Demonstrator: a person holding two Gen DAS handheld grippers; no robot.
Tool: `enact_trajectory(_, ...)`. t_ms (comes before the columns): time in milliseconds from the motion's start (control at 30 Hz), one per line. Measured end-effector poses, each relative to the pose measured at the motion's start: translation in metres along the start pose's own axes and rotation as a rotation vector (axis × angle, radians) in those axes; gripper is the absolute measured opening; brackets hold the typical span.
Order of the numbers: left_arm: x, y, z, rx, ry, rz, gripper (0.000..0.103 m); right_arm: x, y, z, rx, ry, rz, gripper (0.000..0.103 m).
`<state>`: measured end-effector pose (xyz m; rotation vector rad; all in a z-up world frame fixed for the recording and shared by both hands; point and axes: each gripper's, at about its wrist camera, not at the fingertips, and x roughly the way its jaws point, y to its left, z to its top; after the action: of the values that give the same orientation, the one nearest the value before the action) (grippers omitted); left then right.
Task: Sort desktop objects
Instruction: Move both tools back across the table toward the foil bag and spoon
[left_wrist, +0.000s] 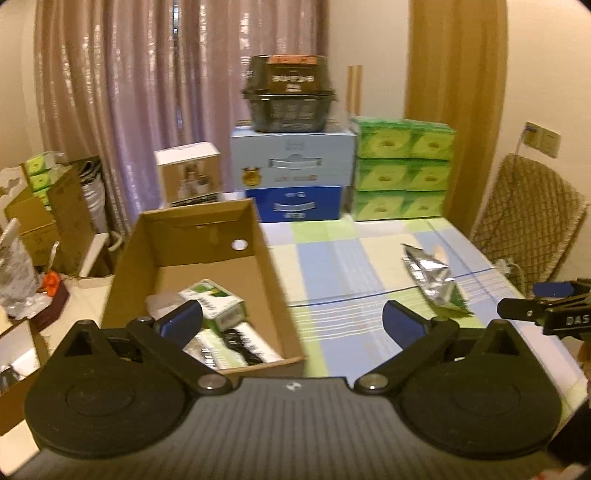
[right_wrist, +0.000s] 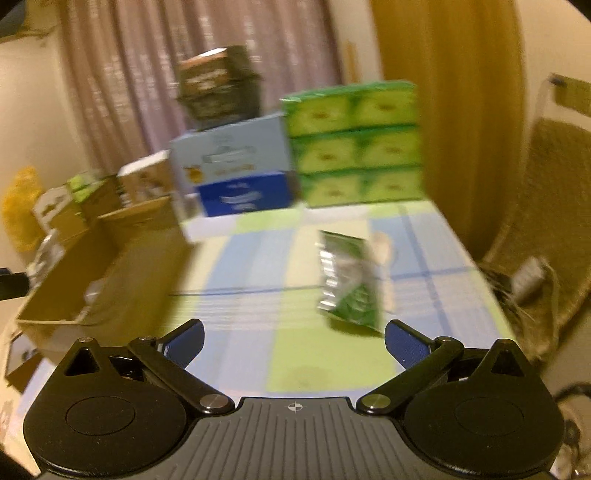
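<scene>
1. Cardboard box (left_wrist: 192, 258), open-topped, sat at the left centre of the left wrist view on the checked worktop (left_wrist: 332, 258), holding a green-and-white packet (left_wrist: 216, 301) and other small packs.
2. Left tongs (left_wrist: 291, 325) filled the lower frame, blue-padded fingers spread wide apart, nothing between them.
3. Silver foil pouch (left_wrist: 432, 275) lay flat on the worktop at the right centre, well apart from the box.
4. Right tongs (right_wrist: 293, 341) in the blurred right wrist view were likewise spread apart and empty, with the pouch (right_wrist: 349, 277) just above them in the frame.
5. Green tissue packs (left_wrist: 402, 168) and blue boxes (left_wrist: 295, 173) stood stacked at the upper centre.
</scene>
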<state>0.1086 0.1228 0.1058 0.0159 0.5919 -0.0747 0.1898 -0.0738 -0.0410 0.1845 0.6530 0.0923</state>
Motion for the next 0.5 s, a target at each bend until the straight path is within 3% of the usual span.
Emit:
enact_trajectory(300,0.022,-0.062,0.001,0.036,0.035,-0.160,0.102,-0.012,-0.049,-0.007,0.040,-0.006,-0.078,0.101)
enact_trajectory(500,0.046,-0.099,0.000,0.062,0.057,-0.197,0.102,-0.003,-0.067,-0.009,0.037,0.004,-0.102,0.101)
